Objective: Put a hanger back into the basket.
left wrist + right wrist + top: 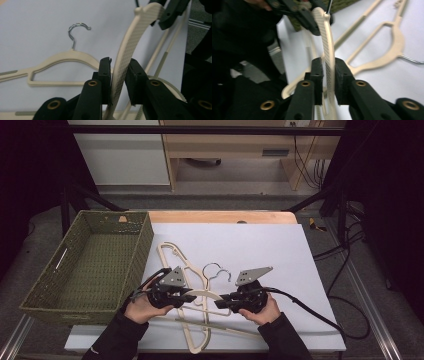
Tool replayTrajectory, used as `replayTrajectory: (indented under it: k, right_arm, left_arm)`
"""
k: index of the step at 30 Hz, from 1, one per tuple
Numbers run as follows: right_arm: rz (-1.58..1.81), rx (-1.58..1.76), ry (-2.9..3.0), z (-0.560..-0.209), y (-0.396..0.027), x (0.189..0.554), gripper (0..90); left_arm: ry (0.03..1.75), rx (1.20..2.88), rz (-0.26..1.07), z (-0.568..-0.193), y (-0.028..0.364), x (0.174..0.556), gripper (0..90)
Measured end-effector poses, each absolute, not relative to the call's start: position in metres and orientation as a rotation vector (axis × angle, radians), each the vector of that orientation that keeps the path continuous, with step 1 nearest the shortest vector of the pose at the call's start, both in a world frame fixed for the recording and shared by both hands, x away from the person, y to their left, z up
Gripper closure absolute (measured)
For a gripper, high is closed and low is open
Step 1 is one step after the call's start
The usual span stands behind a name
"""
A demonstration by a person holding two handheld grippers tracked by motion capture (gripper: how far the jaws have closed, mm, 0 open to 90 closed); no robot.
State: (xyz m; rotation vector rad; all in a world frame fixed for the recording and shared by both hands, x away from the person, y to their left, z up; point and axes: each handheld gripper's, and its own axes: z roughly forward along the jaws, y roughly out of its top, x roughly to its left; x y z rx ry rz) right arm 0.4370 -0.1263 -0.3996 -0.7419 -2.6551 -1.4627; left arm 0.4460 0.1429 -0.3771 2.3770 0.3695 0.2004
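Observation:
A cream plastic hanger [205,294] is held just above the white sheet between both grippers. In the high view my left gripper [192,296] grips its curved shoulder from the left and my right gripper [218,303] grips it from the right. In the left gripper view the textured hanger arm [130,42] runs up between the jaws of my left gripper [119,75], which is shut on it. In the right gripper view my right gripper [328,67] is shut on the same arm [327,50], with the other gripper [304,17] clamped farther along.
More cream hangers lie flat on the white sheet [260,245], one with a chrome hook [75,27] just beyond the grippers and one [172,255] toward the basket. A green woven basket [145,245] stands at the left. Cables trail off to the right.

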Motion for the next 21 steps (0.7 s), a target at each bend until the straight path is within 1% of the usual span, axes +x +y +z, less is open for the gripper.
replayTrajectory:
  k: [4,5,6,7,8,9,10,12,13,14,15,16,17,18,19,20,21]
  right_arm:
    - [-1.484,-0.771,-2.676,-0.400,-0.128,0.437,73.0]
    - [-1.502,-0.774,-2.682,-0.399,-0.129,0.436,71.6]
    - [-1.537,-0.782,-2.698,-0.397,-0.131,0.436,67.3]
    - [-1.537,-0.782,-2.698,-0.397,-0.131,0.436,67.3]
    - [-1.576,-0.788,-2.716,-0.396,-0.132,0.435,63.9]
    - [-1.576,-0.788,-2.716,-0.396,-0.132,0.435,63.9]
    - [-1.609,-0.795,-2.735,-0.395,-0.133,0.434,59.7]
    - [-1.623,-0.796,-2.738,-0.394,-0.134,0.434,57.9]
    - [-1.639,-0.804,-2.750,-0.393,-0.136,0.434,54.1]
    - [-1.639,-0.804,-2.750,-0.393,-0.136,0.434,54.1]
    - [-1.650,-0.809,-2.748,-0.392,-0.137,0.433,51.8]
    - [-1.676,-0.828,-2.740,-0.389,-0.142,0.433,47.0]
    - [-1.676,-0.828,-2.740,-0.389,-0.142,0.433,47.0]
    - [-1.699,-0.845,-2.730,-0.388,-0.145,0.432,44.1]
    - [-1.726,-0.862,-2.719,-0.386,-0.149,0.432,40.7]
    - [-1.788,-0.913,-2.690,-0.383,-0.159,0.432,35.2]
    - [-1.788,-0.913,-2.690,-0.383,-0.159,0.432,35.2]
  left_arm:
    - [0.375,2.370,0.191,-0.376,0.140,0.442,79.5]
    - [0.394,2.343,0.176,-0.376,0.139,0.441,80.3]
    - [0.388,2.343,0.172,-0.375,0.139,0.441,81.6]
    - [0.394,2.332,0.166,-0.375,0.138,0.440,81.6]
    - [0.399,2.318,0.154,-0.375,0.137,0.438,82.9]
    - [0.399,2.309,0.148,-0.374,0.136,0.437,82.9]
    - [0.400,2.303,0.146,-0.374,0.136,0.436,84.0]
    - [0.407,2.286,0.143,-0.373,0.133,0.434,84.5]
    - [0.406,2.280,0.136,-0.373,0.133,0.433,85.7]
    - [0.409,2.271,0.135,-0.372,0.132,0.432,85.7]
    - [0.412,2.269,0.146,-0.372,0.131,0.431,85.9]
    - [0.423,2.261,0.157,-0.371,0.131,0.430,86.2]
    - [0.437,2.253,0.169,-0.370,0.132,0.429,86.2]
    - [0.458,2.240,0.179,-0.369,0.133,0.429,86.2]
    - [0.471,2.234,0.196,-0.368,0.135,0.430,86.2]
    - [0.498,2.208,0.205,-0.367,0.137,0.430,86.3]
    - [0.517,2.189,0.213,-0.365,0.139,0.430,86.3]
